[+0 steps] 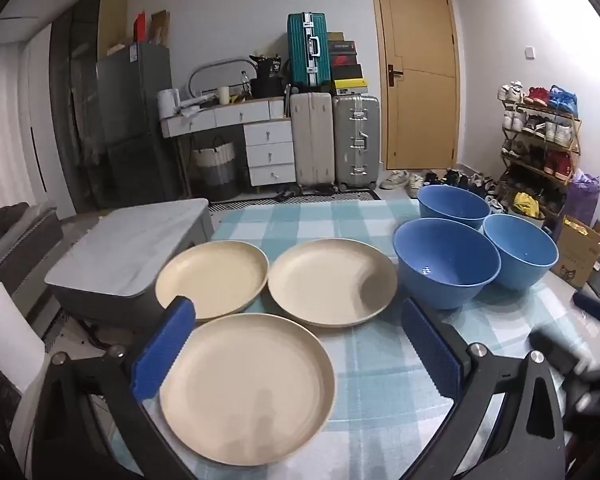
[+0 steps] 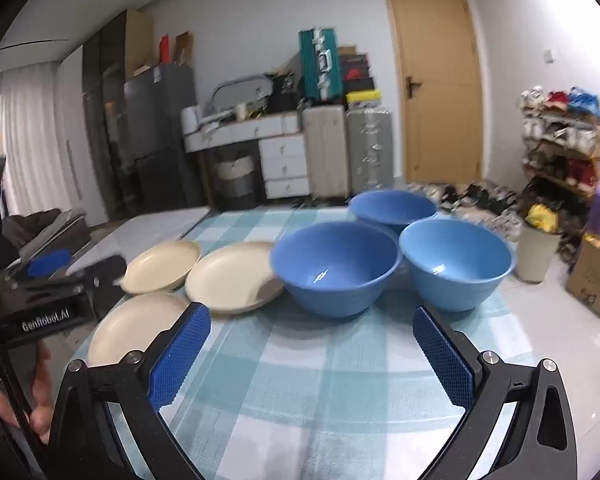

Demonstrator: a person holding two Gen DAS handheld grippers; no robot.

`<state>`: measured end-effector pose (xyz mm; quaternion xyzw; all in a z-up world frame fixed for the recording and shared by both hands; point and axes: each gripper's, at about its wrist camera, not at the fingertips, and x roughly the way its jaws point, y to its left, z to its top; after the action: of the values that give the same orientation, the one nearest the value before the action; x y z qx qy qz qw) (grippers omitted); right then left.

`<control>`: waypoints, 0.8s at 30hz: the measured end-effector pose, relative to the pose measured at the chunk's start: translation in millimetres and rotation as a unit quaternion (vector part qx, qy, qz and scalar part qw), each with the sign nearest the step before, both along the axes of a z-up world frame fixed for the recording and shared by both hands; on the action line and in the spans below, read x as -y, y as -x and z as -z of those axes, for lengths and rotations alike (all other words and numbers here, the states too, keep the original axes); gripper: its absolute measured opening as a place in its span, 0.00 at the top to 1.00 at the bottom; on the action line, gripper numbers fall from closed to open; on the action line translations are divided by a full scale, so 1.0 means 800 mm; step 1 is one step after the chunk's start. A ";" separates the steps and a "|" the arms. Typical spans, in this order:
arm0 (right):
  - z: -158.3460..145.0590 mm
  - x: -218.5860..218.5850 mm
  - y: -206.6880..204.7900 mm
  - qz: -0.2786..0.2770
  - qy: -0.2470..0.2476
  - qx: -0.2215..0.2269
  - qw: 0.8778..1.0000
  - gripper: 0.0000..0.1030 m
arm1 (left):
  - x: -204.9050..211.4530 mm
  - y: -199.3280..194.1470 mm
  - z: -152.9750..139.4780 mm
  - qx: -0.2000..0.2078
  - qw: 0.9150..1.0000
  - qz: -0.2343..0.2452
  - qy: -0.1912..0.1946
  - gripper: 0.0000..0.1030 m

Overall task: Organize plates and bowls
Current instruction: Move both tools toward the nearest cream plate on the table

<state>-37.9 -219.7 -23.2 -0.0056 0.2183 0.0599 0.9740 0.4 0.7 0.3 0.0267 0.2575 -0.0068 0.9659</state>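
Observation:
Three cream plates lie on the checked tablecloth: a near plate [image 1: 246, 394], a far left plate [image 1: 212, 278] and a far right plate [image 1: 332, 282]. Three blue bowls stand to their right: a near bowl [image 1: 446, 262], a right bowl [image 1: 520, 256] and a far bowl [image 1: 452, 206]. My left gripper [image 1: 298, 334] hovers open above the near plate, nothing between its blue pads. My right gripper [image 2: 310, 340] stands open over bare cloth in front of the near bowl [image 2: 334, 268] and right bowl [image 2: 456, 264]. The left gripper [image 2: 48, 262] also shows at that view's left edge.
A grey marble-topped low table [image 1: 128, 252] adjoins the tablecloth [image 1: 380, 368] on the left. Beyond the table are suitcases [image 1: 354, 144], a white drawer unit [image 1: 270, 152], a wooden door and a shoe rack [image 1: 540, 140]. A cardboard box [image 2: 592, 276] stands on the floor at right.

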 end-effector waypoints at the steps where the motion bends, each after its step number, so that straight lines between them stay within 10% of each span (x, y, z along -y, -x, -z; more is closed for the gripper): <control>1: 0.007 -0.003 -0.007 -0.012 0.001 -0.027 1.000 0.00 | -0.002 -0.001 0.000 -0.002 1.000 -0.003 0.004 0.00; 24: -0.051 -0.085 -0.088 -0.065 0.040 -0.012 0.997 0.00 | -0.119 -0.064 -0.001 -0.028 0.995 -0.094 0.032 0.00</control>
<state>32.6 -151.9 17.7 -0.0584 0.2316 0.1142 0.9643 51.9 96.3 1.2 -0.0290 0.2854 0.0751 0.9550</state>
